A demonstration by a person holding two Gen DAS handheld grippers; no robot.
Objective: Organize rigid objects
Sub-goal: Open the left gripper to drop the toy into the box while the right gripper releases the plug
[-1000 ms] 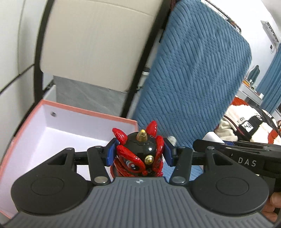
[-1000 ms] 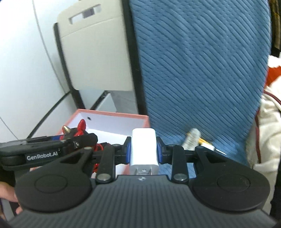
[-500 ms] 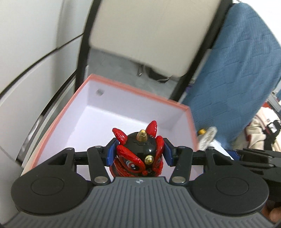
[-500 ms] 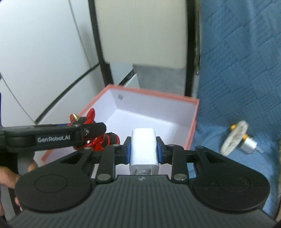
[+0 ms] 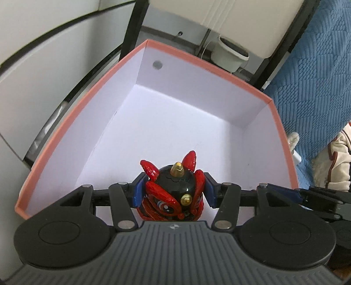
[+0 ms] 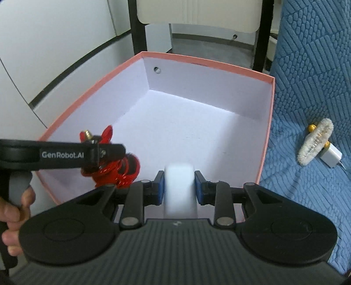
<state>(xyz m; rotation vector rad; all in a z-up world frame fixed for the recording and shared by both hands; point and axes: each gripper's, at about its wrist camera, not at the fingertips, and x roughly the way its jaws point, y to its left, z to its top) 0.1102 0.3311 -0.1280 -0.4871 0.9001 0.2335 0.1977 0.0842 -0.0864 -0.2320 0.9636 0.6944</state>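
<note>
My left gripper is shut on a red and black toy figure with gold horns, held over the near part of a pink-rimmed box with a white inside. My right gripper is shut on a white charger block, held over the near edge of the same box. In the right wrist view the left gripper and its toy hang over the box's left side. The box floor shows bare.
The box sits on a blue quilted cover. On the cover to the right lie a fluffy white disc with gold knobs and a small white plug. A black-framed chair stands behind the box.
Both grippers have swung left and tilted down from the blue cover to above the open box, each still holding its object.
</note>
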